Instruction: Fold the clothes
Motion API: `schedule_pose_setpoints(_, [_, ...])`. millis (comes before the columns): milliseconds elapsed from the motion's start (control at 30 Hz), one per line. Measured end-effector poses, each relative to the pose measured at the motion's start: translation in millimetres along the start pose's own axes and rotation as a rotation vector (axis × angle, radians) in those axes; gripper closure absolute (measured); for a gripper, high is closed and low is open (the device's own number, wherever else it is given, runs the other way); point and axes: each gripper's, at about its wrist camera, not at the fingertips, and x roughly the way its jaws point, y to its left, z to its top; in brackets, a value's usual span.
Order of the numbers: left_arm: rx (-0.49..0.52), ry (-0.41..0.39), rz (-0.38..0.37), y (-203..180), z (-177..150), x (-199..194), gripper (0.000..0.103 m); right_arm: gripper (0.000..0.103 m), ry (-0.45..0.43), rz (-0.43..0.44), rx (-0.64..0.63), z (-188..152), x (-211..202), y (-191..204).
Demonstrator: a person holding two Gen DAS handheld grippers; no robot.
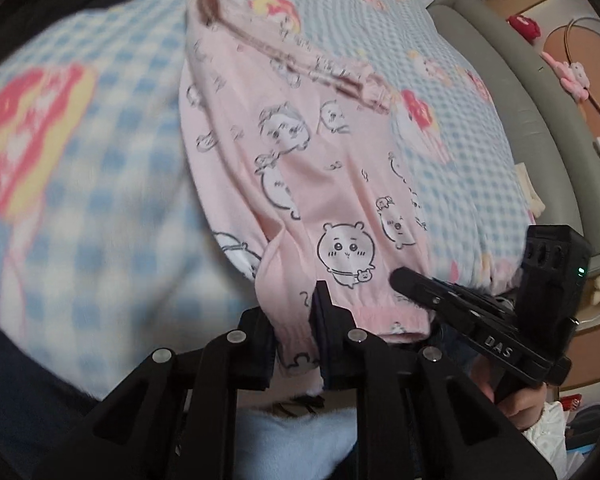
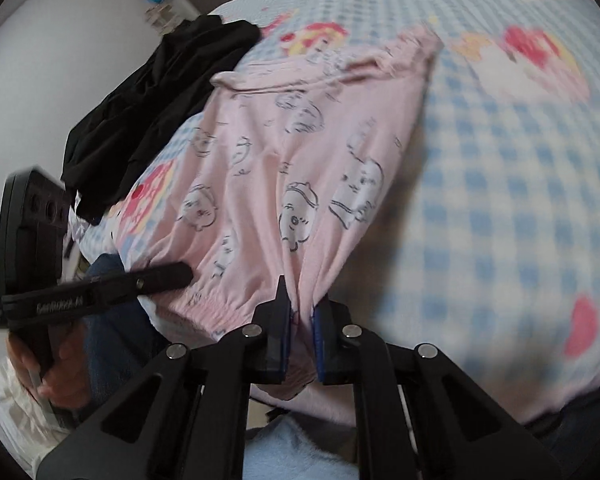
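Left wrist view, going left to right: checked blanket (image 1: 100, 208) on the bed, then the pink pyjama piece (image 1: 300, 184) with the little cartoon critters lying stretched away from the camera, its elastic hem nearest. The left gripper (image 1: 294, 344) has its jaws clamped on that hem, and off to the right the right gripper (image 1: 452, 296) comes in at the same hem; from here I can't tell its state. The right wrist view settles that: the right gripper (image 2: 302, 344) is pinching the hem fabric too. It also shows, on its left, the left gripper (image 2: 100, 288) side-on in a hand (image 2: 60, 364) and a black garment (image 2: 152, 108) heaped beside the pink one (the left view misses that heap entirely). The left view alone shows the brown-trimmed far edge (image 1: 284, 56). Progress-wise: the pink piece looks narrow, maybe already doubled lengthwise, but it isn't a compact stack, and the black one is plainly unfolded, so I'd say plenty is left.
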Motion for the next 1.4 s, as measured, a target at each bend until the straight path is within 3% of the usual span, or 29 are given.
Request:
schedule_pose_setpoints(167, [-0.032,0.063,0.027,16,-16,12,0.08,0.09,0.069,-0.027,0.016,-20,11,-2])
schedule_pose_setpoints(233, [-0.046,0.024,-0.007,23,-16,-2,0.078,0.083,0.073,-0.027,0.021,-18,5,-3])
schedule_pose_setpoints(333, [-0.045,-0.069,-0.014,29,-13,-25,0.078,0.082,0.036,-0.022,0.042,-12,-12,-8])
schedule_pose_setpoints(400, [-0.072,-0.081,-0.026,37,-9,-26,0.078,0.081,-0.006,-0.052,0.038,-8,-25,-12])
schedule_pose_setpoints(567, [-0.084,-0.013,-0.018,37,-8,1,0.081,0.081,-0.037,-0.087,0.0,0,-26,-9])
schedule_pose_setpoints(633, [-0.069,-0.027,0.003,30,-11,1,0.09,0.081,-0.01,-0.082,-0.034,1,-15,-2])
schedule_pose_setpoints(867, [-0.022,-0.066,-0.046,19,-14,-14,0.091,0.081,0.058,-0.189,-0.011,-8,4,-14])
schedule_pose_setpoints(1000, [-0.03,0.034,0.075,31,-16,10,0.09,0.077,0.049,-0.226,-0.016,-10,-1,-16])
schedule_pose_setpoints(1067, [-0.072,0.05,0.04,42,-17,9,0.09,0.075,0.047,-0.24,-0.019,-11,-3,-16])
schedule_pose_setpoints(1167, [-0.085,-0.015,0.002,50,-10,-14,0.089,0.074,0.013,-0.197,-0.02,-9,-19,-17])
schedule_pose_setpoints(1267, [-0.091,-0.044,0.012,55,5,-19,0.089,0.07,-0.007,-0.158,-0.017,0,-27,-18])
schedule_pose_setpoints(1300, [-0.093,-0.053,0.016,57,10,-20,0.088,0.07,-0.006,-0.15,-0.016,5,-26,-19])
schedule_pose_setpoints(1400, [-0.114,-0.037,0.023,61,24,-10,0.07,0.069,-0.002,-0.124,-0.011,21,-23,-21])
